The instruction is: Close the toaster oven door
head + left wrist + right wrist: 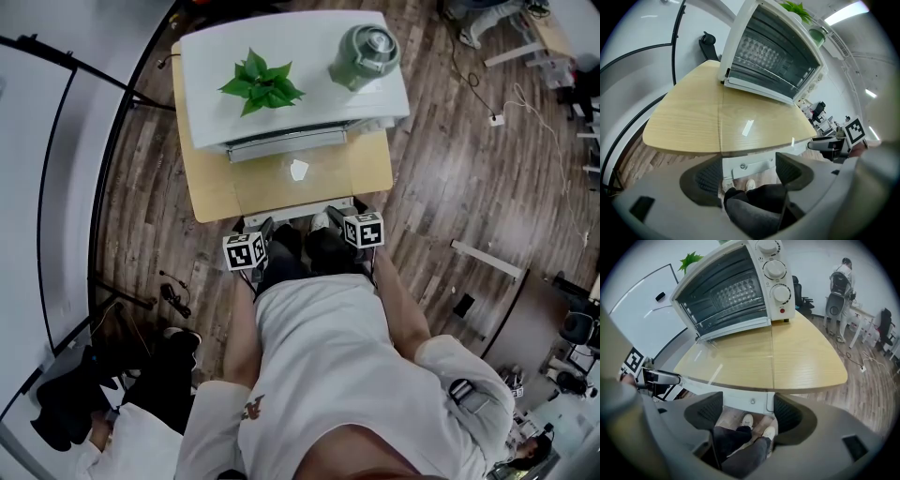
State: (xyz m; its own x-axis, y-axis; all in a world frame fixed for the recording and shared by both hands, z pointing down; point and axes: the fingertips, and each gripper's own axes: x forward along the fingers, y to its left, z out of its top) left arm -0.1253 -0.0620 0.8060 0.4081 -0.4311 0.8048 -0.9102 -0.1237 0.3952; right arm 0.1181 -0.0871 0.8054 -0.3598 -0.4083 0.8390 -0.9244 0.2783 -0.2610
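Observation:
The white toaster oven (291, 80) stands at the back of a light wooden table (211, 192). Its glass door (733, 359) hangs open and lies flat over the table, reaching the front edge. The door's white handle bar (745, 165) shows just ahead of both grippers. My left gripper (749, 174) is open, nothing between its pads, just short of the handle. To its right, my right gripper (746, 412) is also open and empty, facing the same bar (740, 401). In the head view both, left (258, 230) and right (339, 217), sit at the table's front edge.
A green plant (261, 82) and a green pot (364, 54) sit on top of the oven. Three knobs (774, 269) line its right side. Below the jaws are my legs and shoes (747, 420). A black stand (141, 300) is at the left; a person (840, 275) stands far right.

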